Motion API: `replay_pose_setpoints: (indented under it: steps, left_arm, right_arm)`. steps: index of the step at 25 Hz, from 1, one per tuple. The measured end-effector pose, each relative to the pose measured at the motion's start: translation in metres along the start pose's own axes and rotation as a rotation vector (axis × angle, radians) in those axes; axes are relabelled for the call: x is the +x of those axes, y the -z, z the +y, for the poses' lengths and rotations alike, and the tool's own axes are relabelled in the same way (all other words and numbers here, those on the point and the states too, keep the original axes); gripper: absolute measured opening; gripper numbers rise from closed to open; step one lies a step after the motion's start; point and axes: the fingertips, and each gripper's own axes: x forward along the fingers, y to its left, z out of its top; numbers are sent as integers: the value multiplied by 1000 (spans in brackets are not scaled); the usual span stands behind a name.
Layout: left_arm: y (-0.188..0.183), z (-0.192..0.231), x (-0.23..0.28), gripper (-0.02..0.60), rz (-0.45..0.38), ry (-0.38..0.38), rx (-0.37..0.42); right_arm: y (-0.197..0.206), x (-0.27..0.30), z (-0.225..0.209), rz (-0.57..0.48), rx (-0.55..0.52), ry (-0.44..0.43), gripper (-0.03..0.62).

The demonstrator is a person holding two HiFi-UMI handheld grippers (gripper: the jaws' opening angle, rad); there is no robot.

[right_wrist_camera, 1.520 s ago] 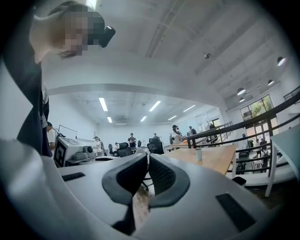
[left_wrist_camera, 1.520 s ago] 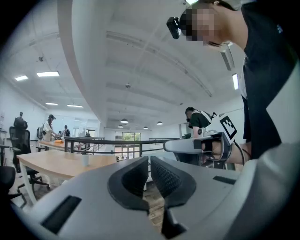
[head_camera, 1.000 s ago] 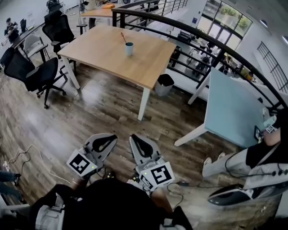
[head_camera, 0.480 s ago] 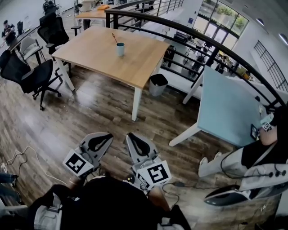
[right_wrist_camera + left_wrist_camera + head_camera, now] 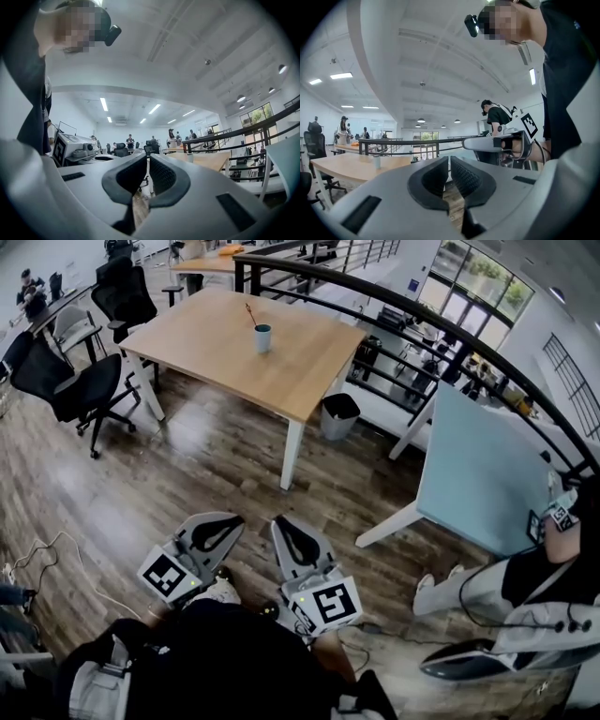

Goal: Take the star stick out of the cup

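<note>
A teal cup (image 5: 262, 337) stands on the far wooden table (image 5: 281, 371), with a thin star stick (image 5: 251, 315) poking out of it and leaning left. Both grippers are held low near my body, well short of the table, over the wood floor. My left gripper (image 5: 225, 524) is shut with nothing in it, and so is my right gripper (image 5: 284, 531). In the left gripper view the left gripper (image 5: 449, 160) points towards the table, and the cup (image 5: 376, 162) shows small at the left. The right gripper view shows the right gripper (image 5: 148, 157) and the cup (image 5: 189, 158) far off.
Black office chairs (image 5: 80, 390) stand left of the table, and a black bin (image 5: 341, 415) sits by its right leg. A dark railing (image 5: 450, 334) curves behind it. A pale blue table (image 5: 478, 474) is at the right, with a seated person (image 5: 525, 577) beside it. Cables (image 5: 47, 563) lie on the floor.
The head view swayed a little left and back, so the table shifted slightly in frame. Both grippers stay low, shut and side by side.
</note>
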Motion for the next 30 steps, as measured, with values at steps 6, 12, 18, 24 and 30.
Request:
replay_pose_setpoints:
  steps: [6,12,18,24,30]
  left_arm:
    - [1,25,13,25,-29,26,-10]
    - [1,60,18,25,-45,54,5]
    - [1,113,23,25,-59,71,1]
    - [6,161,23,25,-63,76,-4]
    - [11,200,21,25,-66,70,-12]
  right_arm:
    - [6,22,-12,16,-33,13,29]
    - [11,58,-15,33,-54,25,29]
    - [11,102,-20,32,-55,46,29]
    - [14,148,-26,26,-27,73,29]
    - [20,186,-31,43,-32,79,31]
